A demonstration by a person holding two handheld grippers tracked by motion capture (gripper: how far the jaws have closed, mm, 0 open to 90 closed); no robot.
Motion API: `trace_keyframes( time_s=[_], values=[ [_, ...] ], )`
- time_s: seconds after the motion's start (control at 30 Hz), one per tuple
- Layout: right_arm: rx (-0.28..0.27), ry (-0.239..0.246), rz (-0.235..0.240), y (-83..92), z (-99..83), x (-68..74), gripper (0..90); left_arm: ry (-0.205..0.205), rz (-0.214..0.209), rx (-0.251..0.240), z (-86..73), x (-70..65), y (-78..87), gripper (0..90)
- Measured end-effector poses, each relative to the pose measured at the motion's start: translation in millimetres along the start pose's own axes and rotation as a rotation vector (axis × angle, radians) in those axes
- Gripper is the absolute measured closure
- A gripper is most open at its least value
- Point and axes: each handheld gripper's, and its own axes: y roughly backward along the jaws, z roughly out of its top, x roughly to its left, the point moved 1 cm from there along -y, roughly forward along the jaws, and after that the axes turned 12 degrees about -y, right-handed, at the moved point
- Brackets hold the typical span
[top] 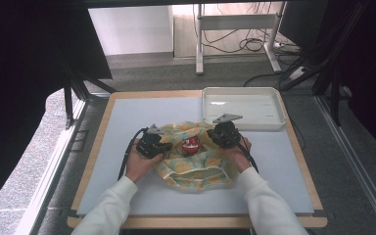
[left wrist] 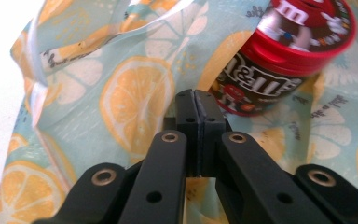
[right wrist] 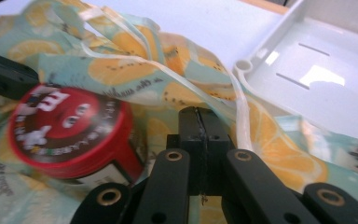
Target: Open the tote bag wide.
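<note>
High view sitting above person's side, looking forward and down on whole table, lemon-print bag lying mid-frame, far off; left gripper view riding close over bag, facing red-lidded candy tub ahead-right; right gripper view also hovering close, facing same tub ahead-left, white tray beyond bag; all three sharing bag and tub.

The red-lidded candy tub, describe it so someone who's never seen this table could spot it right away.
On the pale blue table mat, in front of the white plastic tray, lies a crumpled lemon-print fabric bag. At the bag's middle, between the left hand-held gripper and the right hand-held gripper, sits the small round dark tub with a red M&M's lid. It is the only red, rigid thing on the soft yellow-and-teal cloth.
</note>
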Motion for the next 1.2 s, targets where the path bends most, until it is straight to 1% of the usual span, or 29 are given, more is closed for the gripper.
trace_keyframes(
  time_s=[0.13, 0.17, 0.2, 0.3, 0.33, 0.43, 0.5, 0.53, 0.63, 0.77, 0.83, 0.87, 1.0, 1.03, 1.07, 1.1, 1.2],
  values=[
    [0.011, -0.015, -0.017, -6.2, -2.0, -5.5, 89.3, 0.001, 0.011, 0.007, -0.8, 3.1, -3.4, 90.0],
    [0.011, -0.015, -0.017, -6.2, -2.0, -5.5, 89.3, 0.001, 0.017, 0.008, -0.9, 3.5, -4.6, 90.0],
    [0.015, -0.007, -0.033, -9.1, -3.7, -6.3, 89.3, 0.004, 0.022, 0.014, -1.6, 5.1, -7.1, 90.0],
    [0.025, -0.002, -0.036, -12.3, -6.1, -6.5, 89.3, 0.006, 0.025, 0.022, -3.0, 7.1, -9.1, 90.0],
    [0.04, 0.001, -0.038, -15.4, -9.0, -7.6, 89.3, 0.014, 0.027, 0.023, -3.9, 8.0, -9.7, 90.0],
    [0.056, -0.006, -0.043, -19.7, -12.3, -10.4, 89.3, 0.027, 0.03, 0.031, -8.7, 13.7, -12.9, 90.0],
    [0.064, -0.009, -0.046, -21.2, -13.5, -10.9, 89.3, 0.031, 0.027, 0.034, -10.1, 14.9, -14.4, 90.0],
    [0.079, -0.01, -0.053, -25.5, -16.7, -11.6, 89.3, 0.036, 0.024, 0.044, -13.1, 17.6, -16.7, 90.0],
    [0.109, -0.016, -0.059, -32.3, -22.4, -14.2, 89.3, 0.056, 0.013, 0.043, -15.6, 20.6, -18.4, 90.0],
    [0.137, -0.031, -0.053, -37.4, -27.7, -17.3, 89.3, 0.052, 0.01, 0.05, -16.2, 19.2, -19.3, 90.0],
    [0.138, -0.04, -0.044, -36.6, -28.2, -18.2, 89.3, 0.052, 0.008, 0.052, -16.7, 18.9, -19.7, 90.0],
    [0.139, -0.041, -0.04, -35.9, -28.7, -18.6, 89.3, 0.055, -0.002, 0.056, -17.9, 19.0, -20.3, 90.0],
    [0.14, -0.049, -0.034, -34.1, -29.7, -20.0, 89.3, 0.065, -0.012, 0.051, -18.9, 20.1, -19.7, 90.0],
    [0.136, -0.052, -0.034, -33.6, -29.4, -20.7, 89.3, 0.062, -0.011, 0.047, -18.9, 20.2, -19.3, 90.0],
    [0.124, -0.06, -0.023, -31.1, -27.8, -21.2, 89.3, 0.057, 0.0, 0.031, -17.5, 18.4, -18.1, 90.0],
    [0.114, -0.059, -0.018, -29.3, -26.5, -20.6, 89.3, 0.056, 0.001, 0.023, -16.1, 16.8, -17.5, 90.0],
    [0.081, -0.052, 0.006, -20.8, -21.0, -17.6, 89.3, 0.033, 0.0, 0.005, -11.7, 11.8, -14.2, 90.0]
  ],
)
